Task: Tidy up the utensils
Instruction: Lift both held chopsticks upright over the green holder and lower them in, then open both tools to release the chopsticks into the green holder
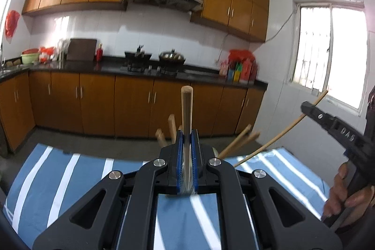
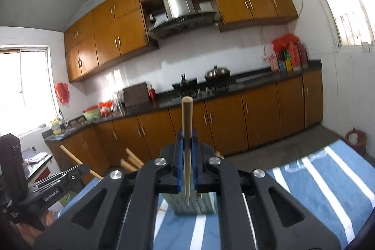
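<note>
In the left wrist view my left gripper (image 1: 186, 132) is shut on a wooden chopstick (image 1: 186, 109) that stands upright between the blue pads. Several more wooden chopsticks (image 1: 236, 143) stick up just behind it. At the right edge my right gripper (image 1: 304, 107), held by a hand, is shut on a thin slanted chopstick (image 1: 276, 142). In the right wrist view the right gripper (image 2: 186, 132) grips that chopstick (image 2: 186, 114), thick end up and point down over a greenish patterned holder (image 2: 204, 205). The left gripper (image 2: 86, 168) shows at the left with its chopstick (image 2: 77, 161).
A blue cloth with white stripes (image 1: 58, 177) covers the table under both grippers. Beyond the floor stand brown kitchen cabinets (image 1: 131, 102) under a dark counter with a stove, a wok (image 1: 172, 55) and bottles. A window (image 1: 328, 50) is on the right wall.
</note>
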`<act>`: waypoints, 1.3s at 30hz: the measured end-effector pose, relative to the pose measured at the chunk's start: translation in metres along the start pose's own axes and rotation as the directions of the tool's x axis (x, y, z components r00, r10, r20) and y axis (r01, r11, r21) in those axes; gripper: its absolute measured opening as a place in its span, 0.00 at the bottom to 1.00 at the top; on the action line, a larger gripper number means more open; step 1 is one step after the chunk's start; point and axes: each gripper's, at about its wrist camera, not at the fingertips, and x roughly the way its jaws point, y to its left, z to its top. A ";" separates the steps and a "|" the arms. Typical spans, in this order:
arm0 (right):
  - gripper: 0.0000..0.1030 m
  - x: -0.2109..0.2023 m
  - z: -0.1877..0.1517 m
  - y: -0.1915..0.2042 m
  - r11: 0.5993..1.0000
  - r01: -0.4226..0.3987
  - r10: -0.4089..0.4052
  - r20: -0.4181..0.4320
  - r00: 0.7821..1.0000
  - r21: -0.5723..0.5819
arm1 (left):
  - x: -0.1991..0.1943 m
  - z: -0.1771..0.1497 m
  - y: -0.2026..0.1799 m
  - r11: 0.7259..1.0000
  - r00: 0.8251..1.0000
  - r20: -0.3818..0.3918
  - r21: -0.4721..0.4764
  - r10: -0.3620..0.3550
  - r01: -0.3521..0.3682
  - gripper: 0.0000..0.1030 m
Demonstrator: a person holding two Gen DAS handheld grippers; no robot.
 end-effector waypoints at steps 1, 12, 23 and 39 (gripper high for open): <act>0.07 0.003 0.003 0.002 1.000 0.001 -0.001 0.017 1.000 -0.005 | 0.001 0.004 -0.003 1.000 1.000 0.017 0.001 0.003 -0.003 0.07; 0.07 0.065 0.003 0.000 0.999 0.029 -0.029 -0.011 1.000 -0.023 | 0.049 0.025 -0.015 0.997 0.993 0.086 0.004 0.081 -0.082 0.07; 0.07 0.102 -0.013 -0.013 1.000 0.025 -0.025 -0.093 0.995 -0.003 | 0.090 0.010 -0.009 0.995 0.994 0.030 -0.015 0.104 -0.103 0.07; 0.26 0.083 -0.015 -0.016 0.999 0.032 -0.031 -0.104 0.994 0.007 | 0.062 0.019 0.001 0.993 0.993 0.044 -0.052 0.109 -0.107 0.42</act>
